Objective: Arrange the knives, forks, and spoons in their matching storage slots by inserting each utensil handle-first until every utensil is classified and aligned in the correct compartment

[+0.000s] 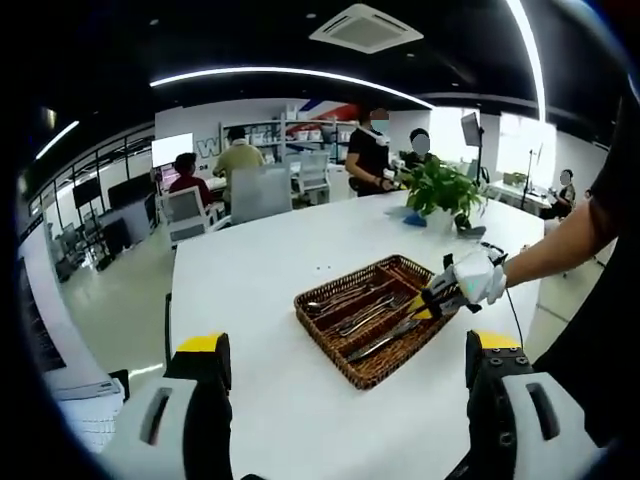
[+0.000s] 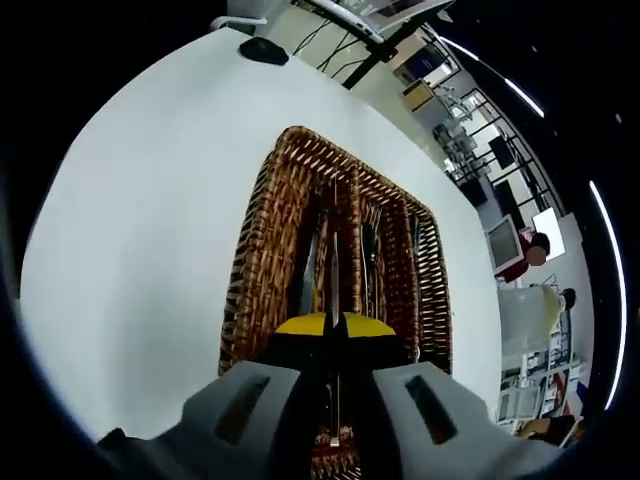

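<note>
A brown wicker tray (image 1: 322, 322) with lengthwise compartments lies on the white table (image 1: 260, 260). Knives, forks and spoons (image 1: 352, 305) lie in it. In the right gripper view the tray (image 2: 262, 215) runs away from me, with a knife (image 2: 305, 262) in a left slot and a fork (image 2: 370, 255) to its right. My right gripper (image 2: 328, 326) hangs over the tray's near end, yellow tips shut on a knife (image 2: 333, 270) that points along a slot. The left gripper view shows that gripper (image 1: 432, 303) in a gloved hand, with the knife (image 1: 385, 342). My left gripper (image 1: 345, 365) is open, apart from the tray.
A potted plant (image 1: 445, 188) and a blue item (image 1: 410, 215) stand at the table's far end. Several people and office chairs (image 1: 258, 192) are beyond it. A black object (image 2: 265, 50) with cables lies on the table past the tray.
</note>
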{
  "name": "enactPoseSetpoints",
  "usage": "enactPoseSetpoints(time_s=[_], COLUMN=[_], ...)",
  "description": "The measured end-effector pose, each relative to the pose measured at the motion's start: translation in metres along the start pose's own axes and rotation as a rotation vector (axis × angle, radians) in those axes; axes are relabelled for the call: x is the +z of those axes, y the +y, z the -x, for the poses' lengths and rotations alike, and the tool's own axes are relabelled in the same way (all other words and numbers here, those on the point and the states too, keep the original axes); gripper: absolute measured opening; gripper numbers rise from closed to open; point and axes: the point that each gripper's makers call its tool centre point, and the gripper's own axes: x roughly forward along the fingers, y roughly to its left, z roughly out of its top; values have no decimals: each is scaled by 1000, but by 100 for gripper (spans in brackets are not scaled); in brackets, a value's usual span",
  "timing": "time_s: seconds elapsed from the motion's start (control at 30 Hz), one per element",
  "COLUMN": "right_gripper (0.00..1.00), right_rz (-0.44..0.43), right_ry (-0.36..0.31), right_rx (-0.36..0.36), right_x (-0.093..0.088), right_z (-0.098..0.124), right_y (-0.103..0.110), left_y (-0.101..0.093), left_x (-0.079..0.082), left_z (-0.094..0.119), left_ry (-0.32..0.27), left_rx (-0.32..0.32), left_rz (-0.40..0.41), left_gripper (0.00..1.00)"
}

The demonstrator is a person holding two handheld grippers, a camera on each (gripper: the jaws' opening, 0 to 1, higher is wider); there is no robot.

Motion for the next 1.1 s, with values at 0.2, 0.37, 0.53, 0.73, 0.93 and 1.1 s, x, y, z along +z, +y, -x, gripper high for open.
enactPoseSetpoints(time_s=[0.2, 0.37, 0.53, 0.73, 0.93, 1.1], right_gripper=[1, 1, 1, 2, 2, 3], right_rz=[12, -10, -61, -96, -102, -155], right_ry=[-11, -20, -20, 1, 11, 25], right_rx=[26, 52, 83, 119, 144, 205], right_x=[4, 4, -1, -20, -21, -22], right_z=[-5, -10, -16, -27, -34, -35], right_y=[8, 10, 15, 24, 28, 31], left_y=[2, 3, 2, 3, 6, 6], left_x=[0, -1, 0, 13, 15, 13], left_z=[5, 6, 6, 9, 11, 12], left_ry=[0, 7, 7, -44, -53, -66], left_rx=[7, 14, 15, 32, 38, 41], left_rz=[0, -4, -2, -32, -38, -41], left_gripper=[100, 100, 100, 100, 100, 100])
